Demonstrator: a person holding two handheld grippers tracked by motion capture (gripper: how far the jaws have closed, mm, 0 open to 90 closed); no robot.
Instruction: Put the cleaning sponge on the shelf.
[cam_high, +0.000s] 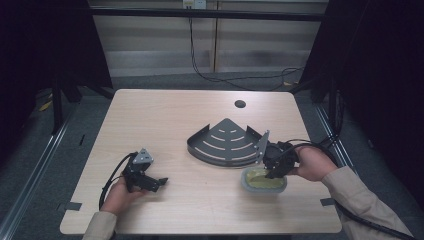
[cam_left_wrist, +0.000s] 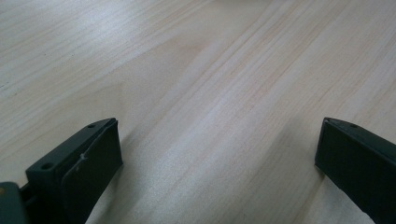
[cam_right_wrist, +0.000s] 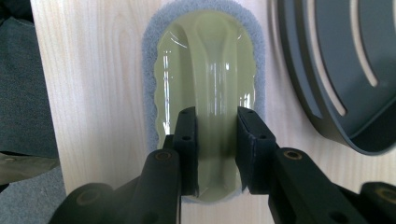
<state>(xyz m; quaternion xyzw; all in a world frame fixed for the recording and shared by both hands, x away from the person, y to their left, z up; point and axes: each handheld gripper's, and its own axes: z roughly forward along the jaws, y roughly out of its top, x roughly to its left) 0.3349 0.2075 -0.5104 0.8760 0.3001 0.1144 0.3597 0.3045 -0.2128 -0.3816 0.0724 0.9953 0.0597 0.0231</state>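
My right gripper (cam_right_wrist: 215, 154) clamps the raised handle of the pale green plastic scrubber with grey sponge base (cam_right_wrist: 205, 70), just beside the dark grey slotted corner rack (cam_high: 227, 142), ready to lift; my left gripper (cam_high: 150, 182) rests wide open on the wooden table (cam_high: 165, 110), spare.

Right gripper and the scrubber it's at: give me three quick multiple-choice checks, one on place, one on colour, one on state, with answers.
1. Where does the scrubber lie relative to the dark corner rack?
A. Inside the rack
B. On the table, nearer the person than the rack
C. At the table's far edge

2. What colour is the scrubber's handle?
A. Red
B. Pale yellow-green
C. Black

3. How does the right gripper stand?
A. Jaws shut on the handle
B. Wide open above the rack
C. Resting on bare table

Answers:
1 B, the high view shows it beside the rack's near edge.
2 B, glossy pale green above the grey pad.
3 A, both jaws press the handle's sides.
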